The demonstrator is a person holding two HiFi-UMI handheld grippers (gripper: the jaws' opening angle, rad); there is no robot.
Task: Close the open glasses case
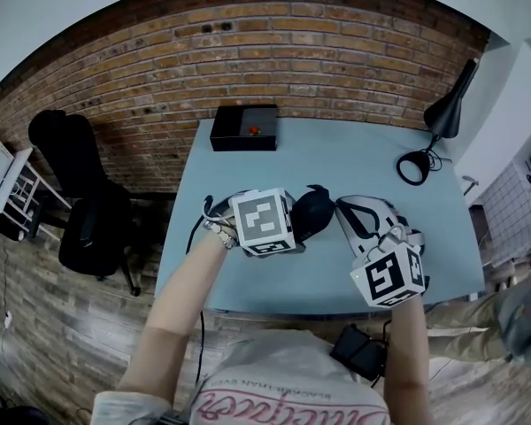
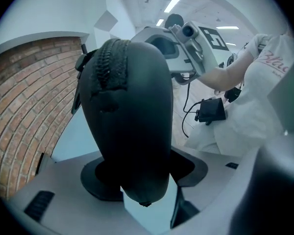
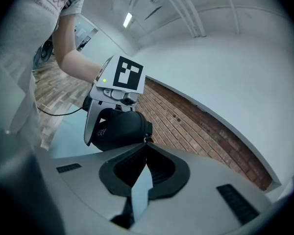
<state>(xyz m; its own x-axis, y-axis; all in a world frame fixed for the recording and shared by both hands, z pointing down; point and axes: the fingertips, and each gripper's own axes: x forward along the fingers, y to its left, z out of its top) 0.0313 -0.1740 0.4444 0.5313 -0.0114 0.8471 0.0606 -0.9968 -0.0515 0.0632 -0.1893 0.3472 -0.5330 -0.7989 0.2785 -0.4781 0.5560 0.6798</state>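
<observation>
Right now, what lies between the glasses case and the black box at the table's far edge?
Nothing. In the head view only bare table separates the glasses case from the black box.

Worktop (image 1: 319, 282), light blue. Middle of the near half: occupied by the black glasses case (image 1: 311, 212), with the left claw (image 1: 296, 227) closed round it from the left and the right claw (image 1: 340, 207), jaws together, at its right end; no passage among the three. Far left edge: black box (image 1: 244, 128) with a red button. Far right corner: black desk lamp (image 1: 449, 109), with a black loop (image 1: 414, 167) at its foot lying on the surface. Open surface: the broad band between box and lamp, and the strips outside either claw. Off the left edge: black office chair (image 1: 84, 206). Behind the far edge: brick wall (image 1: 336, 51).
</observation>
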